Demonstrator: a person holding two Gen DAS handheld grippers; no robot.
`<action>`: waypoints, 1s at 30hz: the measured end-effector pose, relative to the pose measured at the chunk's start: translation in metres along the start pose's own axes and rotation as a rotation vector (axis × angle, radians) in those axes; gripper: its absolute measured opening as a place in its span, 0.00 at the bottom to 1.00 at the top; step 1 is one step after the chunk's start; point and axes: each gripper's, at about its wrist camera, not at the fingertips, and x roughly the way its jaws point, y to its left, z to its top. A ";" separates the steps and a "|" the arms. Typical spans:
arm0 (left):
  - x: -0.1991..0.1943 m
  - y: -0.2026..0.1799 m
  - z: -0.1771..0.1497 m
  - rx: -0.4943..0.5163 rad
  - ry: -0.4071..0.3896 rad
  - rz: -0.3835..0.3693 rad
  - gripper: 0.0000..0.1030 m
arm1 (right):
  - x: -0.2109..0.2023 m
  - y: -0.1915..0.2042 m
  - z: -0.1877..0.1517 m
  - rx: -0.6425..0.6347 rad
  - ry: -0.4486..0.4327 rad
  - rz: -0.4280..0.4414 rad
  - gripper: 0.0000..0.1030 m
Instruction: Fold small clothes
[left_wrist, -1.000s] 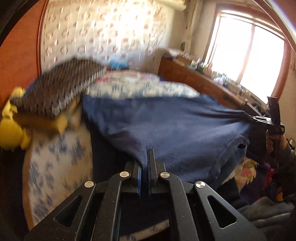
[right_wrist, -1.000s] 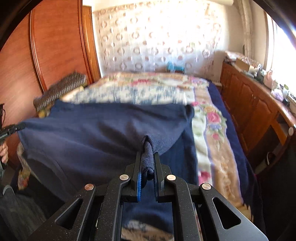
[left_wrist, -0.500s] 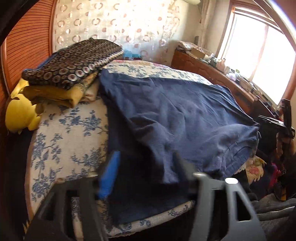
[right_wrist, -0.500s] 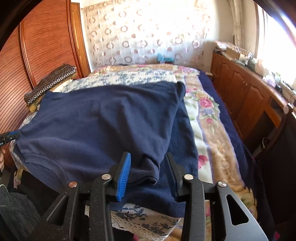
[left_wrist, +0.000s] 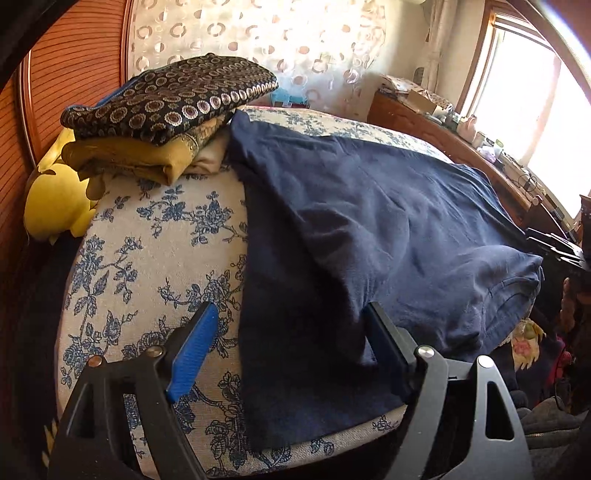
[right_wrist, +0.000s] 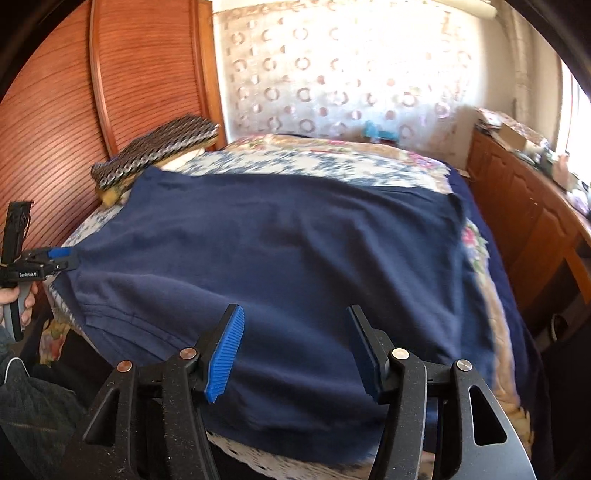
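Navy T-shirt spread flat on the bed, both grippers open above its near edge.

The left gripper (left_wrist: 288, 343) has its jaws spread wide and holds nothing; a fold of the navy T-shirt (left_wrist: 388, 221) lies between its fingers. The right gripper (right_wrist: 295, 343) is likewise wide open and empty, over the shirt's near hem. The shirt lies on a darker blue blanket (left_wrist: 295, 369) over a floral bedspread (left_wrist: 147, 251). A stack of folded clothes (left_wrist: 166, 110) sits at the bed's far left corner, beside a yellow plush toy (left_wrist: 55, 199).
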 end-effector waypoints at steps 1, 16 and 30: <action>0.000 0.000 0.000 0.001 -0.002 0.000 0.79 | 0.009 0.002 0.002 -0.010 0.003 -0.002 0.57; -0.001 0.002 -0.002 0.007 -0.019 -0.003 0.79 | 0.072 0.038 0.019 -0.111 0.050 0.082 0.57; 0.000 -0.004 -0.001 -0.015 -0.019 -0.047 0.78 | 0.092 0.039 0.003 -0.116 0.011 0.054 0.82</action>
